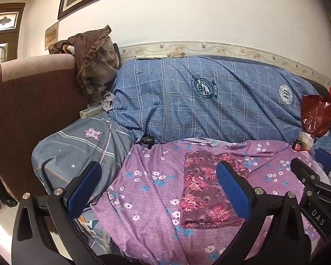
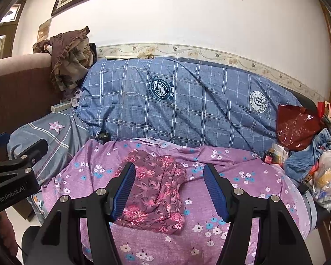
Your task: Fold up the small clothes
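Although both hand-held tools hang over the same purple bed sheet with small white and blue flowers [image 2: 242, 190], the maroon garment with pink floral print [image 2: 152, 196] lies straight ahead of the right gripper [image 2: 170, 190] and slightly below it, its near part showing between the two blue ribbed pads and apart from both. From the left gripper [image 1: 158, 190] the same garment [image 1: 207, 190] sits ahead and toward the right-hand pad, which covers part of its edge in that view. Its long axis runs away from both tools, toward the blue checked quilt [image 2: 187, 101] behind. I judge the right hand the nearer and better lined up for a grasp on the near hem. Both tools stand with jaws parted wide and nothing between the pads. The garment looks already folded into a rough rectangle of thin, soft cloth, layered, with a wavy far end and a shallow crease down the middle; the near edge lies flat on the sheet.
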Tool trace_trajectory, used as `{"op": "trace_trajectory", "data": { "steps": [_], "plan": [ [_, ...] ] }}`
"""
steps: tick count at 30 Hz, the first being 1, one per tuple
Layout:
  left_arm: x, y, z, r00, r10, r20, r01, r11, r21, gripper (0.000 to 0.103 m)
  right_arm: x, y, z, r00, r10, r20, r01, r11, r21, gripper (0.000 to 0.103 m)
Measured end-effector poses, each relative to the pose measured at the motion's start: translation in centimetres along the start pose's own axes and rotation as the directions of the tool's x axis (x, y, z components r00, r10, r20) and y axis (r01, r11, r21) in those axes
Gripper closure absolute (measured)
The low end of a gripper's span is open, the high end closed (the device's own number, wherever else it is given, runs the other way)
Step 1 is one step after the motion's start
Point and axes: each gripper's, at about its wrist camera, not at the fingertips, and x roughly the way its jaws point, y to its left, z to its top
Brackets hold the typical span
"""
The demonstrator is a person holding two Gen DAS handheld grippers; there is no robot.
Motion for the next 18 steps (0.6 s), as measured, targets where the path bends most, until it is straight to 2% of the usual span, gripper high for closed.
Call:
{"op": "trace_trajectory", "data": {
  "steps": [18],
  "plan": [
    [0.28,-0.42,0.2,1.0,-0.028,-0.014,0.028,1.0,-0.008,0.0,0.23,-0.03,-0.09,1.0,0.003,-0.003,-0.003,1.0,-0.002,0.037]
  ]
}}
